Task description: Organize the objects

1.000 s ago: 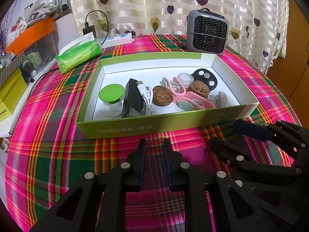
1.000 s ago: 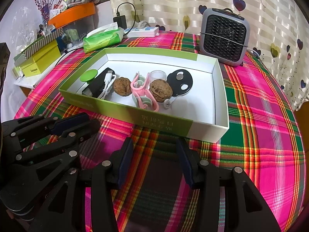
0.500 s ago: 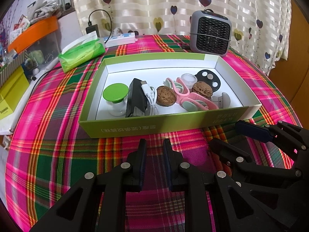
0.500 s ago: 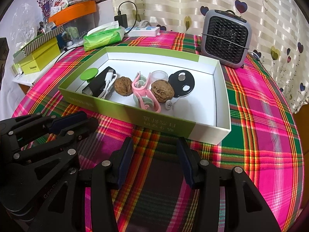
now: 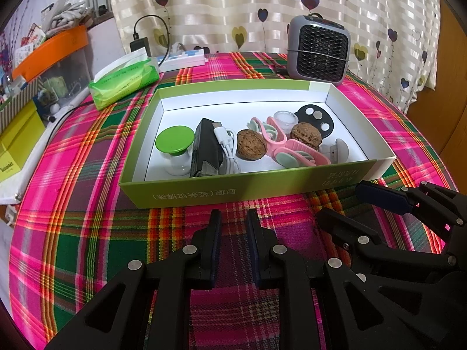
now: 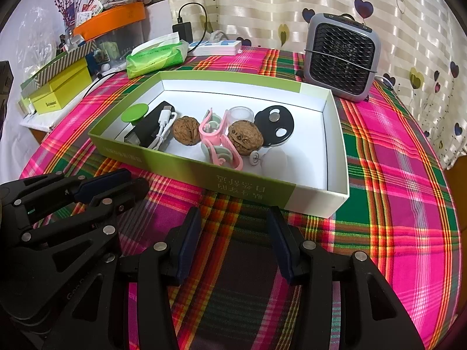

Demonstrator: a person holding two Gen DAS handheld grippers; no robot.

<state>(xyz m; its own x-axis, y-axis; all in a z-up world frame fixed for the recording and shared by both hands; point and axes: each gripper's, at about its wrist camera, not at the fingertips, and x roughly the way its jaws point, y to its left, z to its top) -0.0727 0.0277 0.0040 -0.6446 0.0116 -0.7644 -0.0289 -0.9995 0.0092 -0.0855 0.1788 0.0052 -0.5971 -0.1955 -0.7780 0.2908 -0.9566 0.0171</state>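
Observation:
A green-and-white shallow box (image 5: 186, 194) (image 6: 163, 160) lies on the plaid tablecloth. Inside it are a green-capped jar (image 5: 174, 149), a black device with a white cable (image 5: 205, 147), two walnuts (image 5: 250, 148) (image 6: 244, 137), pink clips (image 5: 303, 154) (image 6: 217, 140), a clear cup (image 5: 285, 119) and a black disc (image 6: 274, 125). My left gripper (image 5: 233, 220) is empty, with a narrow gap between its fingers, just in front of the box's near wall. My right gripper (image 6: 233, 218) is open and empty, also in front of the box; it shows in the left wrist view (image 5: 347, 204) too.
A grey fan heater (image 5: 318, 49) (image 6: 341, 58) stands behind the box. A green tissue pack (image 5: 125, 83) (image 6: 156, 57), a power strip (image 5: 182, 58) and yellow boxes (image 6: 58, 93) are at the back left. The table edge curves round on the right.
Both grippers have drawn slightly back from the box, which looks a little farther off. Their finger gaps have not changed.

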